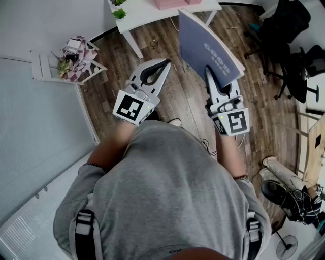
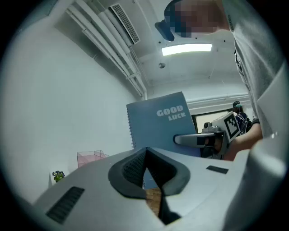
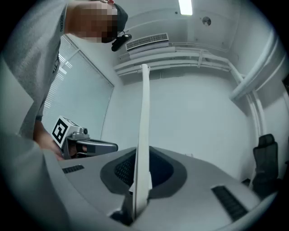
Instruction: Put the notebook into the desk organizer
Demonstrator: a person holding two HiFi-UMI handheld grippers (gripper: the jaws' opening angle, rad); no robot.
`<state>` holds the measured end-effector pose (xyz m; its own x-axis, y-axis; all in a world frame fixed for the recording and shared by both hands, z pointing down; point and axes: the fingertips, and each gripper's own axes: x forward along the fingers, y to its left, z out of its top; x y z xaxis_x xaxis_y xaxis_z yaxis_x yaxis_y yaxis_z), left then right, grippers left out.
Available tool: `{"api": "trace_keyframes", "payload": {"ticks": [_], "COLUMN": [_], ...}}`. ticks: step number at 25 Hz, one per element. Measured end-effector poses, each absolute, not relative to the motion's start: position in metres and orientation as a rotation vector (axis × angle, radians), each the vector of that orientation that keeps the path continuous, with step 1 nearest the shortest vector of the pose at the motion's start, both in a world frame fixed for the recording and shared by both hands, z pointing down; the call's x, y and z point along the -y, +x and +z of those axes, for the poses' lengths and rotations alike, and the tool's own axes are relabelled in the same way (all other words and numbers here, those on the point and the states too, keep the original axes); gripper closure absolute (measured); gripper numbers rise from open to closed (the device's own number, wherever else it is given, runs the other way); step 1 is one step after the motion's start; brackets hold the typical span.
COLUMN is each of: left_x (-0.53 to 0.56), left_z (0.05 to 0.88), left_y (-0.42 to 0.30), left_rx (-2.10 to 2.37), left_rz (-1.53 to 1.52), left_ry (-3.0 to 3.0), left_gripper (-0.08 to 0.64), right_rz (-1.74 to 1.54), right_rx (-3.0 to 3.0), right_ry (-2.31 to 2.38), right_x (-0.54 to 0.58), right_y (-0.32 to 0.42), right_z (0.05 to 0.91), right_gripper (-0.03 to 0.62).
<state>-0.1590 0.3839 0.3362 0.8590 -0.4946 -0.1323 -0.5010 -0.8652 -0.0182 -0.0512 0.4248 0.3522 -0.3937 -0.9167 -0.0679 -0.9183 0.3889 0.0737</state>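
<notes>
A blue spiral notebook (image 1: 205,48) with "GOOD LUCK" on its cover stands upright in the air, my right gripper (image 1: 209,71) shut on its lower edge. The right gripper view shows it edge-on as a thin white strip (image 3: 144,135) pinched between the pads. In the left gripper view its cover (image 2: 158,122) faces me. My left gripper (image 1: 163,63) is level beside it, to the left, shut on nothing. The pink see-through desk organizer (image 1: 170,4) sits on the white table (image 1: 147,15) ahead, and the organizer (image 2: 91,158) also shows low at the left gripper view's left.
A small green plant (image 1: 119,13) stands on the table's left end. A white rack with flowers (image 1: 71,61) sits on the wooden floor at left. A black office chair (image 1: 289,40) is at right, with shoes (image 1: 289,198) lower right.
</notes>
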Motion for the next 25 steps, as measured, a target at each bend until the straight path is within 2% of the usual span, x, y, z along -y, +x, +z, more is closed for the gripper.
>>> {"api": "trace_keyframes", "payload": {"ticks": [25], "left_x": [-0.404], "left_z": [0.345], "left_y": [-0.153], "left_rx": [-0.867], "left_rz": [0.142], "left_ry": [-2.948], "left_gripper": [0.541], "right_rz": [0.106], "right_rx": [-2.581], "right_ry": [-1.727], "right_x": [-0.454], "right_y": [-0.021], "right_z": [0.363], "right_gripper": [0.554]}}
